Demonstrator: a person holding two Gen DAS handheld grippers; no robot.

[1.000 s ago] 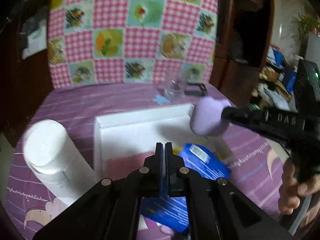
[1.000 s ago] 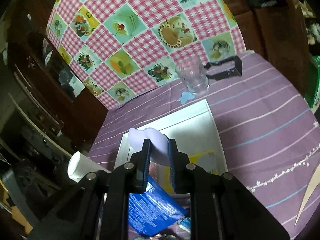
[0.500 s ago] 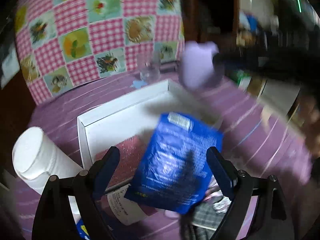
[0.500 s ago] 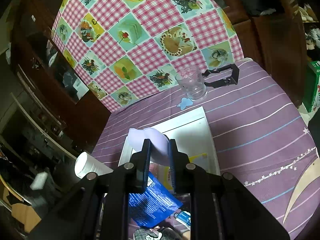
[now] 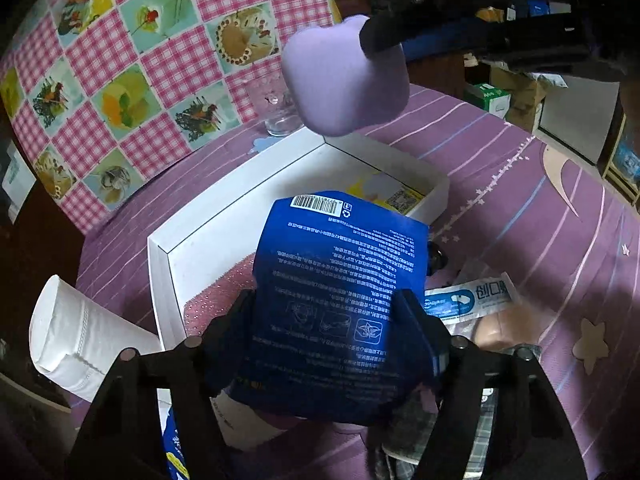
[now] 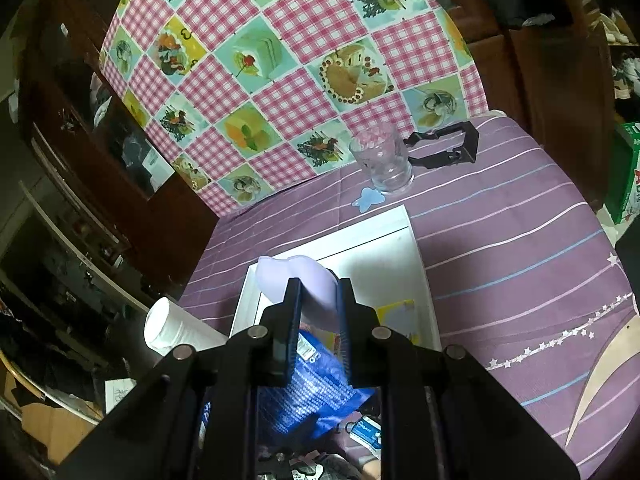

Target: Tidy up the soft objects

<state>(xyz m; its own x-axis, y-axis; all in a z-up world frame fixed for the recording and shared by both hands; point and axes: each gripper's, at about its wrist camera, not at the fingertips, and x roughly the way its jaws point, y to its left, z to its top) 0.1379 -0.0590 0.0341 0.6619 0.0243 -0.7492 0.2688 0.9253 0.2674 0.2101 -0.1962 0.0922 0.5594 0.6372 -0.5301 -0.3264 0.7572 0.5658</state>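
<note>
Lilac foam block [image 6: 298,280], rounded, squashed between right gripper [image 6: 318,296] jaws, aloft over white tray [image 5: 240,200]. Blue printed pouch [image 5: 340,300] between wide left gripper [image 5: 324,308] jaws; contact unclear. Pouch hides tray's near part; items beneath indistinct.

A shallow white cardboard tray [image 5: 240,216] sits on the purple striped tablecloth [image 5: 520,184]. A clear drinking glass [image 6: 382,160] stands behind the tray's far corner, with a black metal clamp [image 6: 444,148] to its right. A white paper roll [image 5: 76,336] lies left of the tray. A blue printed plastic pouch [image 5: 336,304] hangs over the tray's near edge, and a lilac foam sponge [image 5: 344,80] is above the far corner.
</note>
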